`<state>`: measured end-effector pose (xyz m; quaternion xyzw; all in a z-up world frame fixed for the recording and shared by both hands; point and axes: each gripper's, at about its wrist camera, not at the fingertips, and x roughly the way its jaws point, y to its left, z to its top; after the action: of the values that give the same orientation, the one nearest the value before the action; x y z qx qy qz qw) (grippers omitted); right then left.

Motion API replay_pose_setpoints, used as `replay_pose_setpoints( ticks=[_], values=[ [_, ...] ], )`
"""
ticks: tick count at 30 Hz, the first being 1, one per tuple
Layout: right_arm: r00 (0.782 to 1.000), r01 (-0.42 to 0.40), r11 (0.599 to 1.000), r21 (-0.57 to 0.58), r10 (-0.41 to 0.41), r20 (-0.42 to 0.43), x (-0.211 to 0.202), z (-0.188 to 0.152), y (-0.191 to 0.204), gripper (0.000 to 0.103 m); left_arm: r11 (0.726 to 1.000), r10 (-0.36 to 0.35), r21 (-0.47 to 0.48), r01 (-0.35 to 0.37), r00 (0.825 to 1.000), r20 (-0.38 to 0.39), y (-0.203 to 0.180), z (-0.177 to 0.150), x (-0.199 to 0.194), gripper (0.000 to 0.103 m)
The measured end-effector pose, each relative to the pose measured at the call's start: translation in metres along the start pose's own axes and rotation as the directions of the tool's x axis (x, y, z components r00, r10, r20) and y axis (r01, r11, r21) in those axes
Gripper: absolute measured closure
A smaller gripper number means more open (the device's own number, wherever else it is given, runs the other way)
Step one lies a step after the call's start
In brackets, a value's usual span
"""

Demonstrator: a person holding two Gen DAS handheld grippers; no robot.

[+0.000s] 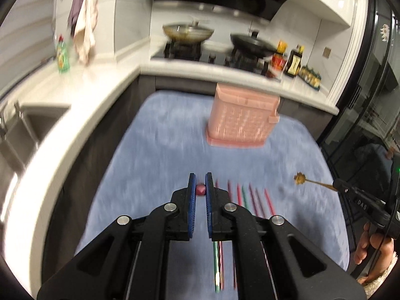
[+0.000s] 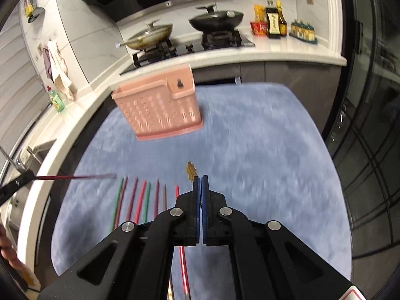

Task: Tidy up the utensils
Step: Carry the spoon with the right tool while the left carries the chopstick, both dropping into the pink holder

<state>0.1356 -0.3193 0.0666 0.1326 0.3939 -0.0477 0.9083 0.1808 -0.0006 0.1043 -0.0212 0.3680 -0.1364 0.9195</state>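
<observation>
The left gripper (image 1: pixel 200 187) has its blue-padded fingers (image 1: pixel 192 195) drawn in close on the end of a dark red chopstick (image 1: pixel 200 190), which shows as a small reddish tip pinched between the pads; seen from the right wrist camera, that same chopstick (image 2: pixel 75 176) sticks out sideways from the left gripper (image 2: pixel 22 178), held above the blue mat (image 2: pixel 262 150). The right gripper (image 2: pixel 200 185) is closed almost fully, its pads nearly touching, and clamps the thin handle of a small gold spoon with a flower-shaped head (image 2: pixel 190 170) that pokes out just past the fingertips (image 2: pixel 205 182); in the left wrist view the spoon (image 1: pixel 301 178) reaches out from the right gripper (image 1: pixel 336 187), lifted off the mat (image 1: pixel 162 137). The remaining chopsticks (image 1: pixel 250 197), red, green and purple, lie side by side on the mat just right of the left fingers and partly under them; from the right camera the row of chopsticks (image 2: pixel 140 200) lies left of the right fingers. A pink slotted utensil holder (image 2: pixel 160 110) stands upright on the mat well ahead of both grippers, a little left of the right fingers and right of the left ones (image 1: pixel 241 120). Both views are motion-blurred.
</observation>
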Motion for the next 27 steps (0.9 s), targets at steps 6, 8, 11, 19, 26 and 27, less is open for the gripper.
replay_pose_setpoints(
  ticks=[6,8,11,19,26,27],
  values=[
    [0.998,-0.016,0.999,-0.043,0.018,0.064,0.003,0.069,0.011,0.102,1.000,-0.009,0.027,0.006,0.993,0.114,-0.014,0.073,0.000,0.096],
    [0.997,-0.020,0.999,-0.046,0.024,0.076,0.008,0.090,0.014,0.102,1.000,-0.016,0.026,0.013,0.987,0.158,-0.019,0.099,-0.003,0.096],
    [0.996,-0.040,0.998,-0.044,0.043,0.073,0.021,0.118,0.018,0.102,0.999,-0.032,0.020,0.029,0.975,0.218,-0.026,0.132,-0.008,0.096],
    [0.999,-0.036,0.997,-0.061,0.036,-0.005,0.076,0.164,0.029,0.102,0.999,-0.033,0.017,0.029,0.936,0.349,-0.051,0.203,-0.002,0.096],
    [0.998,-0.014,0.996,-0.083,0.009,-0.066,0.114,0.174,0.030,0.102,1.000,-0.021,0.004,0.021,0.936,0.351,-0.062,0.234,0.037,0.096],
    [0.997,-0.013,0.996,-0.086,0.007,-0.070,0.117,0.173,0.030,0.102,1.000,-0.023,0.005,0.023,0.939,0.342,-0.062,0.234,0.042,0.096]
  ],
)
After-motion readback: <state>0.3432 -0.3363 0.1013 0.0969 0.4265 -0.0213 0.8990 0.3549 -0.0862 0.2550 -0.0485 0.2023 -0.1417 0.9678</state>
